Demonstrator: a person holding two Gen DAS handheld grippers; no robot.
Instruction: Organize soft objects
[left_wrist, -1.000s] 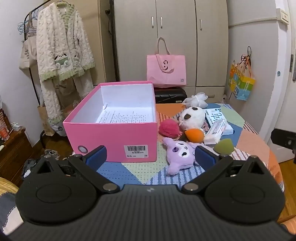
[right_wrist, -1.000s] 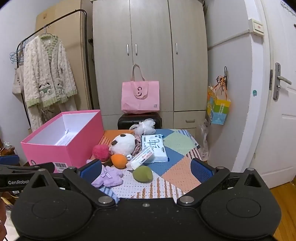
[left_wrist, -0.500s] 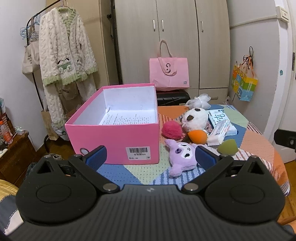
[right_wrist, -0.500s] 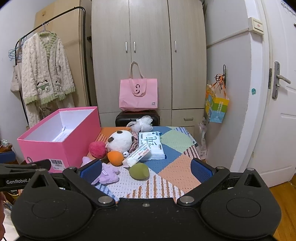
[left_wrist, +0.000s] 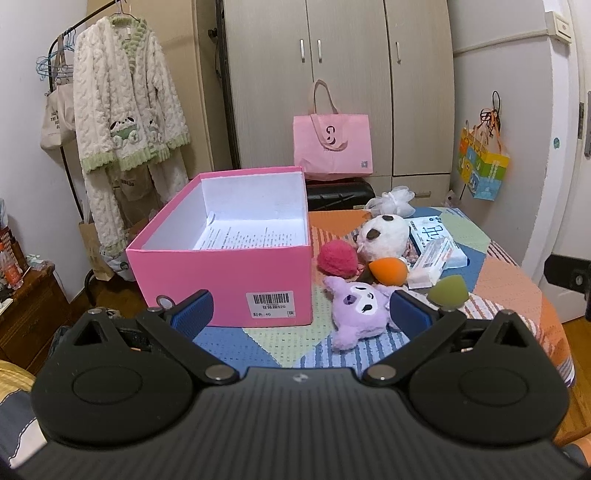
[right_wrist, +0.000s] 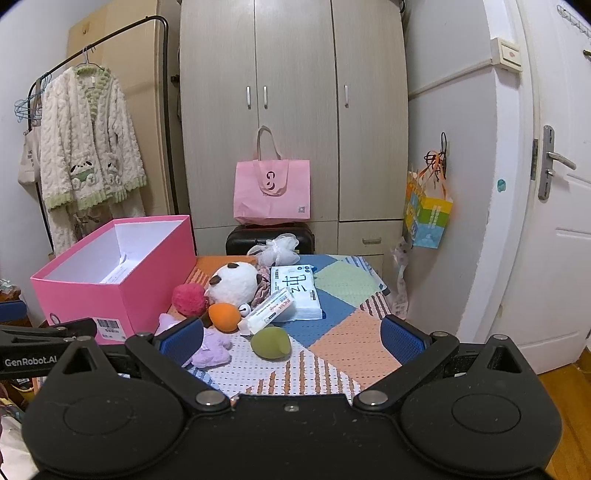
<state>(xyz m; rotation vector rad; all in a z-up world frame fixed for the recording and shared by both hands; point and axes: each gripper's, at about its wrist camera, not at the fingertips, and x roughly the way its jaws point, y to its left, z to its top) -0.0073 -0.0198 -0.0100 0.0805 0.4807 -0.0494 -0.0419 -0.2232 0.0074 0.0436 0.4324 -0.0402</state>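
Note:
An open pink box (left_wrist: 236, 273) (right_wrist: 110, 280) stands on the left of the patchwork table with only a printed sheet inside. To its right lie a purple plush (left_wrist: 354, 310) (right_wrist: 212, 347), a red pompom (left_wrist: 338, 258) (right_wrist: 188, 299), an orange sponge (left_wrist: 388, 271) (right_wrist: 223, 315), a green sponge (left_wrist: 448, 291) (right_wrist: 271, 341), a white panda plush (left_wrist: 384, 232) (right_wrist: 234, 282) and a white mesh puff (left_wrist: 393, 199) (right_wrist: 277, 249). My left gripper (left_wrist: 301, 314) hovers open before the box and purple plush. My right gripper (right_wrist: 291, 338) is open near the green sponge, holding nothing.
A wipes pack (right_wrist: 295, 291) and a small tube box (right_wrist: 271, 310) lie by the toys. Behind the table sit a black case (right_wrist: 269, 236), a pink tote (right_wrist: 271, 192) and a wardrobe (right_wrist: 291, 110). A robe (left_wrist: 125, 122) hangs at left; a door (right_wrist: 554, 221) is right.
Both grippers have pulled back and risen slightly, so the table and toys sit lower and farther in view. Nothing on the table moved; both stay open.

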